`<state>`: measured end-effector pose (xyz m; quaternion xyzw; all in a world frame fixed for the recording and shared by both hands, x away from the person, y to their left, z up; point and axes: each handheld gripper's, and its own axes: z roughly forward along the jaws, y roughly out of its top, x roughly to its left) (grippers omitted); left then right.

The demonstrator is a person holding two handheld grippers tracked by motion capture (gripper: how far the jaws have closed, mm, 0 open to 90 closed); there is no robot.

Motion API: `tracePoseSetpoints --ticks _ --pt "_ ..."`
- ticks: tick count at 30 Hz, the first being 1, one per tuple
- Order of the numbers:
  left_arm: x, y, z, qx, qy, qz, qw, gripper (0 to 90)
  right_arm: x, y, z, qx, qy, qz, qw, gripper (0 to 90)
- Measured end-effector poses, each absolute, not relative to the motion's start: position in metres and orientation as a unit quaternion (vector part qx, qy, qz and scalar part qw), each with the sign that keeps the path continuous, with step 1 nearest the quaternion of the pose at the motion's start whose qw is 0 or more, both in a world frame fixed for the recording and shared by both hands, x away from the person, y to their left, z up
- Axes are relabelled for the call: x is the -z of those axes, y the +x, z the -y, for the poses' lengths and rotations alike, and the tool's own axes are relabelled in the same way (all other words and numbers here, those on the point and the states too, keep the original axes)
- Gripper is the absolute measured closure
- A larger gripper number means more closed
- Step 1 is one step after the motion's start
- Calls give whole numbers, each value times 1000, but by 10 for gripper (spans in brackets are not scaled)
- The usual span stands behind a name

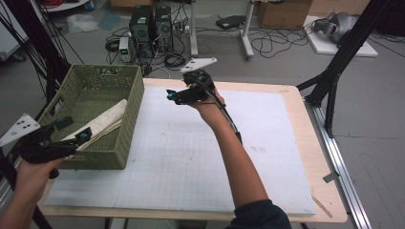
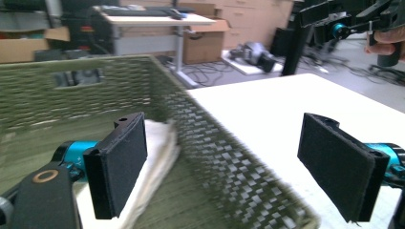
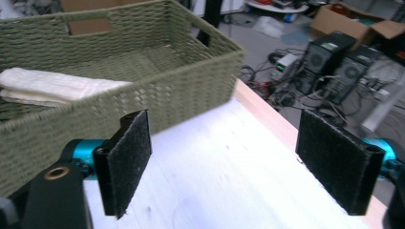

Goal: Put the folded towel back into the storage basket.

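Folded cream cloth (image 1: 102, 121) lies inside green basket (image 1: 131, 102), left of frame on counter (image 1: 296, 143). Left gripper (image 1: 71, 128) jaws wide, empty, astride basket's near wall; right gripper (image 1: 170, 94) jaws wide, empty, mid-frame above counter. Risk: left jaw snags weave, drags basket; cloth edge near rim catches, unfolds.

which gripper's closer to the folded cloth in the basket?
Left. The left gripper hangs open over the near corner of the green basket, right beside the folded cloth. The right gripper is open above the white mat, outside the basket's right wall.
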<state>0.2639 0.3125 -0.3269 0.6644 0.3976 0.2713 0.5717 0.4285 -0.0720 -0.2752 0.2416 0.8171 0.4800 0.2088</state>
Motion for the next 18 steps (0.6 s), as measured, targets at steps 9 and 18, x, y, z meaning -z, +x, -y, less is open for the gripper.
tracePoseSetpoints --ticks 9,18 --pt "331 276 -264 -239 684 -365 585 178 294 402 137 -475 289 -803 215 125" --pt "342 285 -213 -203 711 -327 589 182 319 368 191 -474 319 -790 224 120"
